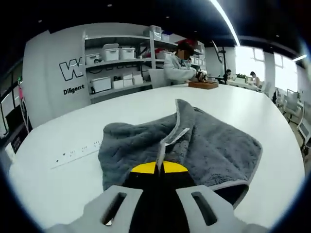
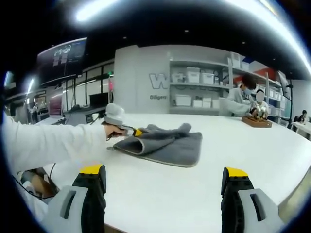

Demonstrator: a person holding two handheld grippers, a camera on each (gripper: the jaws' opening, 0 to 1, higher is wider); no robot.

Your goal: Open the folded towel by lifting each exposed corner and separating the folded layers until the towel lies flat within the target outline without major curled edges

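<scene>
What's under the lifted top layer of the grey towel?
The left gripper pinches the fluffy grey towel by its pale-trimmed edge. More grey towel lies beneath, on the white table; anything deeper in the fold is covered.

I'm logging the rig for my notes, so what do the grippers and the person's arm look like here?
The right gripper has two pale grey jaws with slotted holes, black inner faces and yellow tips. The left gripper has the same grey slotted jaws, black inside, yellow at the tips. The person's arm wears a white sleeve.

My left gripper (image 1: 159,167) is clamped on the grey towel's (image 1: 214,145) pale hemmed edge, lifting a fold above the white tabletop (image 1: 58,160).
</scene>
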